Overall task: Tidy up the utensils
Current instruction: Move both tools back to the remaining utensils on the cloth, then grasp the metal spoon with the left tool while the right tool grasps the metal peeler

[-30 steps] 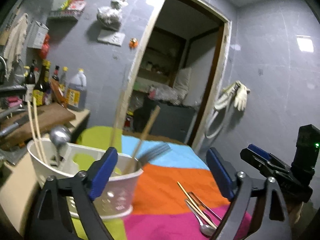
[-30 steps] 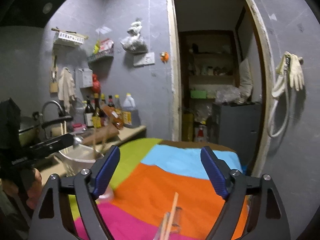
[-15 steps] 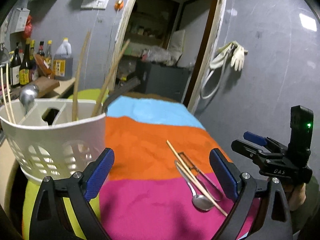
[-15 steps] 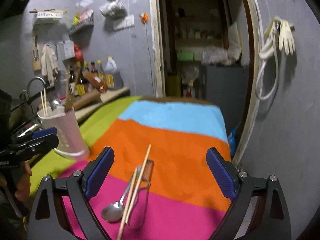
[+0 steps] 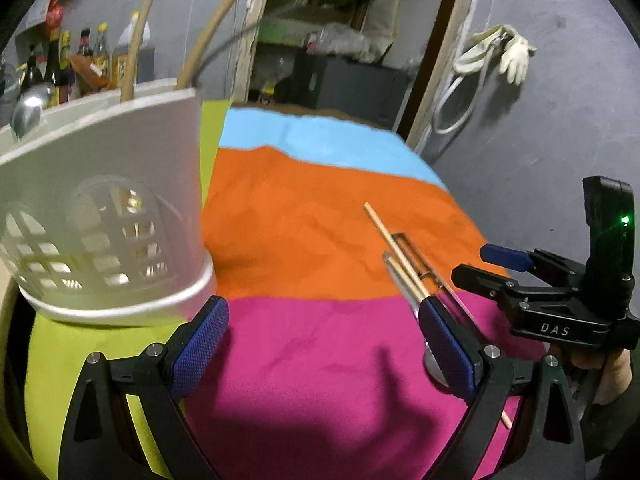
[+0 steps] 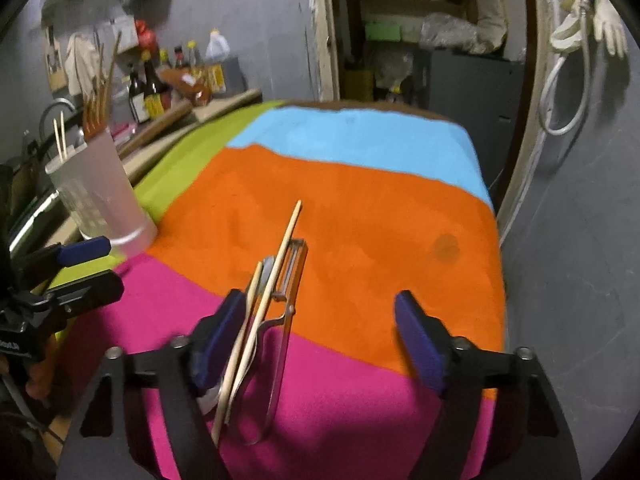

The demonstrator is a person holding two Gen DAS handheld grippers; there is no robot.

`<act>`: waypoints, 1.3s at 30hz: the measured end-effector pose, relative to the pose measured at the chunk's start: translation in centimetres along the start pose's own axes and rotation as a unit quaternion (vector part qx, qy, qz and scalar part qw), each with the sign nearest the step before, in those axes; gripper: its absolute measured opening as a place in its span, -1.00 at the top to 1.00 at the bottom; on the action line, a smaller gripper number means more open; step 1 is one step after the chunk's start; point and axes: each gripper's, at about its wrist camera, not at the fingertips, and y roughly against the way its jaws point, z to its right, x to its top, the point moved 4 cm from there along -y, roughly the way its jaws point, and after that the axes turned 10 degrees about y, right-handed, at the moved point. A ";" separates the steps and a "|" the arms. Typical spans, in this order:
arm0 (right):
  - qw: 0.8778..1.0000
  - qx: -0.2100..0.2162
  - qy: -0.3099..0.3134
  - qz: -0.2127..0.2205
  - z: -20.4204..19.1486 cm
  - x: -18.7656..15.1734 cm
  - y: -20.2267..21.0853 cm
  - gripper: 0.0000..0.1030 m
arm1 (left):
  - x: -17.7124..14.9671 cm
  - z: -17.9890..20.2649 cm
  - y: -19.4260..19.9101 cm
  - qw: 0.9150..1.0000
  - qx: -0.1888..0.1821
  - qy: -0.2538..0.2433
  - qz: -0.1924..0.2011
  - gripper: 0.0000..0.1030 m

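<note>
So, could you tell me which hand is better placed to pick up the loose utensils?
The right: its tongs, closing on nothing yet, sit over the chopsticks and spoon. The left tongs face bare cloth by the holder.

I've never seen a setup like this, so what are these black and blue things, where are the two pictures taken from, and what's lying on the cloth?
A person holds handheld tongs in each hand, each with a camera looking along its blue-padded fingers. One picture is from the left tongs, the other from the right tongs. Both hold nothing; the right one's jaws are closing. On the striped cloth lie chopsticks, a spoon and a metal peeler, bunched together. The white utensil basket already holds chopsticks and a ladle.
</note>
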 end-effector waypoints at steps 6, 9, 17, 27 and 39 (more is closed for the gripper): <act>0.999 0.023 0.014 -0.033 -0.6 0.1 -2.2 -0.05 | 0.0 -0.2 -1.0 0.999 -0.005 0.008 -0.034 -0.81; 0.998 0.029 0.024 -0.048 -0.9 0.1 -3.2 0.02 | 0.2 -0.2 -1.4 0.999 -0.008 0.011 -0.047 -0.81; 0.996 0.027 0.050 -0.066 -0.4 -0.1 -3.2 0.23 | 0.4 0.6 -2.4 0.997 -0.023 -0.004 -0.072 -0.73; 0.993 0.013 0.078 -0.085 1.0 -1.4 -1.9 0.25 | 0.3 2.8 -4.6 0.990 -0.056 -0.037 -0.123 -0.06; 0.996 0.023 0.041 -0.078 2.6 -2.7 -0.7 0.26 | -0.1 5.9 -6.7 0.979 0.012 -0.141 -0.146 0.32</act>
